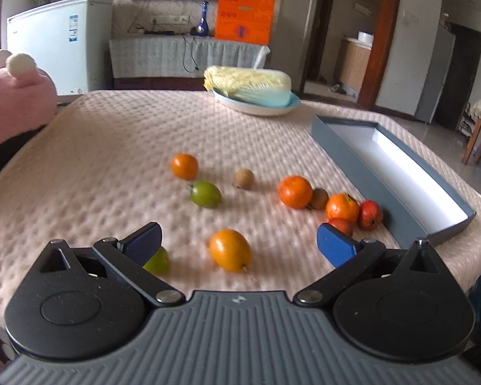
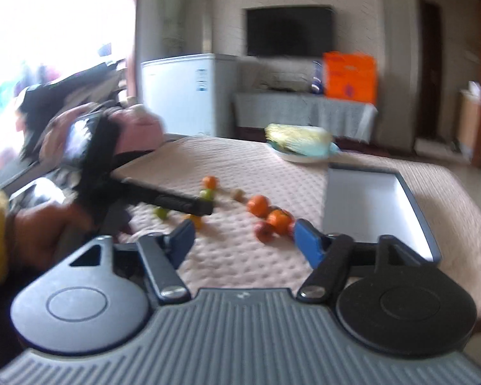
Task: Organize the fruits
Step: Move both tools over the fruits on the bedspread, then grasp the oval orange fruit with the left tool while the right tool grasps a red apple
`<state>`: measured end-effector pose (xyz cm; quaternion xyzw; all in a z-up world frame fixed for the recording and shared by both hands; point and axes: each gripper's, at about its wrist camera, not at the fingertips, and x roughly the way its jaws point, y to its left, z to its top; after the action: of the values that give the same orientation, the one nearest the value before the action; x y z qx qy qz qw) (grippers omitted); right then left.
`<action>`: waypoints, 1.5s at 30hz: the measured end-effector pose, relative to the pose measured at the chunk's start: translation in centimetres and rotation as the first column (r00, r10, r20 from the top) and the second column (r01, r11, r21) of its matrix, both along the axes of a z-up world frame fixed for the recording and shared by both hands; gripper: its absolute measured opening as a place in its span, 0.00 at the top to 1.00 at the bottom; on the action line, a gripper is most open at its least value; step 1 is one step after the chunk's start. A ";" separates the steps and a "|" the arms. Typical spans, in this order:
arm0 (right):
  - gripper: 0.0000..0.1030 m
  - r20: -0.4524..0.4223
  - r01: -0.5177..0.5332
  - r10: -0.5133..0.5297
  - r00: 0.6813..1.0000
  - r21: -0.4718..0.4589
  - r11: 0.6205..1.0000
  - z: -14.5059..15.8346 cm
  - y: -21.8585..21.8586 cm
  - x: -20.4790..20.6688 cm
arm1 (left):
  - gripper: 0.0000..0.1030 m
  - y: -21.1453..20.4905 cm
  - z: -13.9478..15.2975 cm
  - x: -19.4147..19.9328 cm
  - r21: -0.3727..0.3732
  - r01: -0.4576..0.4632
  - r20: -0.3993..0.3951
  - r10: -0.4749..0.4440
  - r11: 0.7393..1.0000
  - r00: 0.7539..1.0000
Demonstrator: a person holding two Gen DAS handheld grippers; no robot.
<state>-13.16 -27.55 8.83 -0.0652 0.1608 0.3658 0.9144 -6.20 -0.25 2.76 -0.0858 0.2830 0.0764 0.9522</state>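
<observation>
Several small fruits lie loose on the pink quilted table. In the left wrist view my left gripper is open, with an orange-yellow oval fruit between its fingers and a green fruit behind the left finger. Further out lie a green fruit, oranges, brown fruits and a red fruit. An open grey box with a white inside lies at the right. My right gripper is open and empty above the table, near the box. The right view is blurred.
A plate with a napa cabbage stands at the table's far side. A pink plush thing sits at the left edge. In the right wrist view the left gripper and the hand holding it reach in from the left.
</observation>
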 end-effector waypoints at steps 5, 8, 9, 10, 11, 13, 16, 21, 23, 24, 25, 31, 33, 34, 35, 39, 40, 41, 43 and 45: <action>0.35 0.090 -0.114 0.115 0.989 -0.016 0.993 2.8 1.7 0.6 | 0.00 0.5 0.6 -0.4 -0.024 -0.028 0.013 0.028 0.999 1.000; 0.45 -0.011 -0.049 0.048 0.999 -0.119 0.992 -0.9 4.5 5.1 | 0.00 -0.1 0.7 -0.4 -0.015 -0.023 0.002 0.023 1.000 1.000; 0.52 -0.031 -0.012 0.007 0.999 -0.146 0.989 -2.7 6.4 5.7 | 0.00 -0.3 0.8 -0.4 -0.007 -0.013 0.001 0.013 1.000 1.000; 0.53 -0.062 0.024 -0.035 0.997 -0.162 0.987 -4.5 7.1 6.2 | 0.00 -0.6 0.7 -0.3 -0.002 -0.002 -0.004 0.002 1.000 1.000; 0.53 -0.113 0.056 -0.077 0.991 -0.173 0.983 -5.3 7.1 7.0 | 0.00 -0.8 0.5 -0.2 0.003 0.010 -0.011 -0.010 1.000 1.000; 0.53 -0.197 0.081 -0.109 0.974 -0.144 0.986 -7.0 7.2 7.7 | 0.00 -1.0 0.2 0.1 0.011 0.026 -0.029 -0.026 1.000 0.999; 0.53 -0.176 0.110 -0.133 0.975 -0.135 0.985 -7.4 8.3 9.0 | 0.00 -0.8 -0.2 0.5 -0.009 0.037 -0.048 -0.038 0.999 0.998; 0.53 -0.197 0.146 -0.170 0.966 -0.128 0.981 -7.8 9.0 10.5 | 0.00 -0.4 -1.1 1.1 -0.039 0.040 -0.073 -0.043 0.998 0.996; 0.53 -0.206 0.148 -0.173 0.963 -0.129 0.980 -7.9 9.4 10.7 | 0.00 0.0 -1.3 1.4 -0.042 0.027 -0.080 -0.031 0.999 0.996; 0.53 -0.206 0.141 -0.167 0.964 -0.133 0.981 -7.9 9.6 10.9 | 0.00 0.2 -1.3 1.4 -0.044 0.022 -0.081 -0.026 0.999 0.996; 0.53 -0.201 0.123 -0.150 0.968 -0.142 0.982 -7.8 9.8 11.2 | 0.00 0.3 -1.3 1.4 -0.042 0.019 -0.077 -0.022 0.999 0.997; 0.53 -0.191 0.074 -0.116 0.975 -0.214 0.974 -8.5 10.5 12.8 | 0.00 1.4 -1.6 1.6 -0.033 0.002 -0.077 -0.005 0.999 0.997; 0.53 -0.246 0.102 -0.146 0.958 -0.185 0.977 -9.0 10.0 13.1 | 0.00 1.5 -1.8 1.7 -0.029 0.010 -0.081 -0.012 1.000 0.997; 0.53 -0.273 0.109 -0.150 0.950 -0.160 0.981 -9.0 9.7 13.3 | 0.02 1.5 -1.8 1.8 -0.025 0.017 -0.080 -0.018 1.000 0.997; 0.54 -0.283 0.108 -0.144 0.948 -0.137 0.985 -8.8 9.6 13.4 | 0.03 1.4 -1.9 1.8 -0.022 0.024 -0.078 -0.026 0.999 0.997; 0.54 -0.250 0.106 -0.157 0.955 -0.205 0.973 -9.0 10.3 13.1 | 0.06 0.7 -2.1 2.1 -0.006 0.048 -0.071 -0.048 0.999 0.996; 0.54 -0.259 0.103 -0.158 0.953 -0.216 0.971 -9.2 10.4 13.1 | 0.08 0.6 -2.1 2.1 0.001 0.052 -0.071 -0.052 0.999 0.996; 0.54 -0.262 0.101 -0.158 0.952 -0.218 0.971 -9.4 10.5 13.1 | 0.09 0.5 -2.2 2.2 0.004 0.057 -0.070 -0.056 0.998 0.996; 0.54 -0.239 0.097 -0.153 0.959 -0.231 0.968 -9.3 10.7 12.9 | 0.13 0.4 -2.2 2.3 -0.006 0.068 -0.065 -0.068 0.998 0.996; 0.54 -0.216 0.097 -0.153 0.964 -0.249 0.964 -9.3 11.0 12.7 | 0.17 0.5 -2.2 2.3 -0.021 0.073 -0.060 -0.074 0.997 0.995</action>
<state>-0.44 -16.60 -0.47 -0.1198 0.3130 0.2905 0.8963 -3.92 0.27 0.60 -0.0818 0.3156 0.0411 0.9445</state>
